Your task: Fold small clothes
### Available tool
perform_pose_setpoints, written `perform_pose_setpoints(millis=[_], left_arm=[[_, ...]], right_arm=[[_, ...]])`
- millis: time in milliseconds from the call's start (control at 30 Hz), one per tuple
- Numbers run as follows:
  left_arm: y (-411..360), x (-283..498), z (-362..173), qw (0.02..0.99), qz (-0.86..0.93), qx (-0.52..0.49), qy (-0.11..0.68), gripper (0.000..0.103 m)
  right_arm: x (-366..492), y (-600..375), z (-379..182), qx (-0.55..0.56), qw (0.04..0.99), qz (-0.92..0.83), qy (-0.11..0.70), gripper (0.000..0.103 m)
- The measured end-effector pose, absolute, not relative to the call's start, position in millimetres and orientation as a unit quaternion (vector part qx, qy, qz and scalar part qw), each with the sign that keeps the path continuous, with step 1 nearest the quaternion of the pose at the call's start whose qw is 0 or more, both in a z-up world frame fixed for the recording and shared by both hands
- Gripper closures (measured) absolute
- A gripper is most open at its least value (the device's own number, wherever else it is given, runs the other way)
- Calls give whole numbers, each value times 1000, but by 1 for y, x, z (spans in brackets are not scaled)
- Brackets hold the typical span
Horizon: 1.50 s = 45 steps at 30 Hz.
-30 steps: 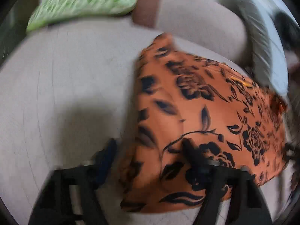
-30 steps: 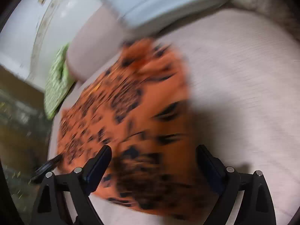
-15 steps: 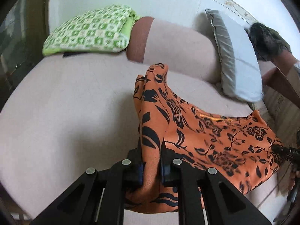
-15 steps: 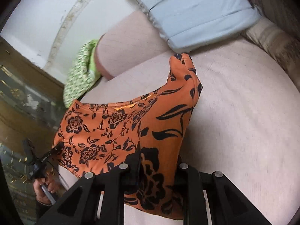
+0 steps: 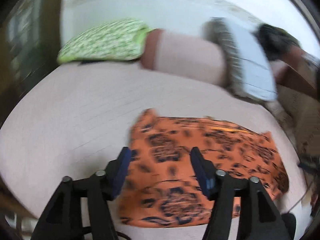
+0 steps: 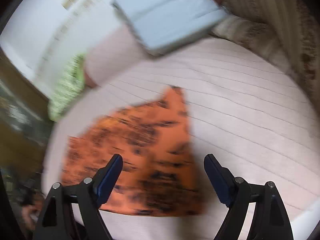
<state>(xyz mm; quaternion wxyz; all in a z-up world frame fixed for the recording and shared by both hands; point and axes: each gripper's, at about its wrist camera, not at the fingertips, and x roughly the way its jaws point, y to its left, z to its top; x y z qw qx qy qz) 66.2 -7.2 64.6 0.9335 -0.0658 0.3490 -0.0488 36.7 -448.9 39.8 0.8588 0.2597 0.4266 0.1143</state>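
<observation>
The left gripper (image 5: 160,156) is being held with its jaws wide apart, and nothing is being gripped. The right gripper (image 6: 163,162) is being held wide apart too. Both are being kept just above the orange cloth (image 5: 200,160), which is lying flat on the pink bed (image 5: 70,120). Beyond the cloth, a green pillow (image 5: 104,42) and a grey pillow (image 5: 250,60) are being seen, blurred.
</observation>
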Motion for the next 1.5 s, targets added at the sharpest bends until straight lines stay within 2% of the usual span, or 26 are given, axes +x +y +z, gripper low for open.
perform_pose_setpoints(millis=[67, 167, 200, 233, 300, 367, 433, 467, 533, 600, 667, 833, 1000, 1133, 1333, 1400, 1500], left_arm=[[-36, 66, 44, 929, -72, -42, 362, 33], [-50, 90, -24, 880, -41, -18, 474, 33], [-51, 92, -38, 870, -36, -11, 491, 33], [-54, 84, -33, 888, -36, 5, 458, 32], [-58, 75, -19, 890, -45, 21, 453, 32], [-53, 71, -5, 891, -55, -8, 450, 32], [-48, 67, 8, 896, -54, -32, 439, 31], [-48, 68, 7, 898, -54, -40, 435, 27], [-47, 74, -2, 895, -49, -40, 442, 26], [-51, 92, -22, 879, -37, -33, 475, 26], [-53, 87, -24, 886, -41, -24, 461, 25], [-54, 84, -23, 891, -48, -16, 452, 24], [-44, 86, -26, 891, -61, -30, 449, 24], [-44, 88, -32, 892, -65, -35, 447, 24], [-45, 86, -28, 893, -63, -34, 445, 21], [-48, 87, -27, 894, -59, -30, 443, 20], [-46, 90, -24, 899, -52, -46, 433, 20]], right_arm=[[49, -437, 22, 297, 832, 169, 438, 17], [66, -437, -46, 308, 801, 99, 504, 18], [64, -442, -47, 328, 805, 96, 485, 21], [59, -443, -36, 336, 813, 91, 467, 21], [61, -434, -15, 285, 827, 80, 478, 19], [58, -427, 7, 230, 851, 74, 465, 19], [51, -431, 22, 229, 860, 93, 446, 18], [50, -430, 21, 241, 857, 113, 441, 17], [61, -422, 1, 239, 846, 107, 464, 14], [77, -417, -41, 228, 811, 57, 535, 14], [71, -420, -34, 248, 827, 50, 501, 14], [80, -404, -10, 198, 835, 34, 513, 14], [87, -400, -37, 208, 822, 17, 529, 14], [91, -394, -20, 213, 825, 15, 523, 13], [101, -427, 10, 220, 858, -19, 463, 13], [97, -450, 8, 244, 853, -51, 458, 13], [67, -479, -6, 334, 830, -42, 445, 13]])
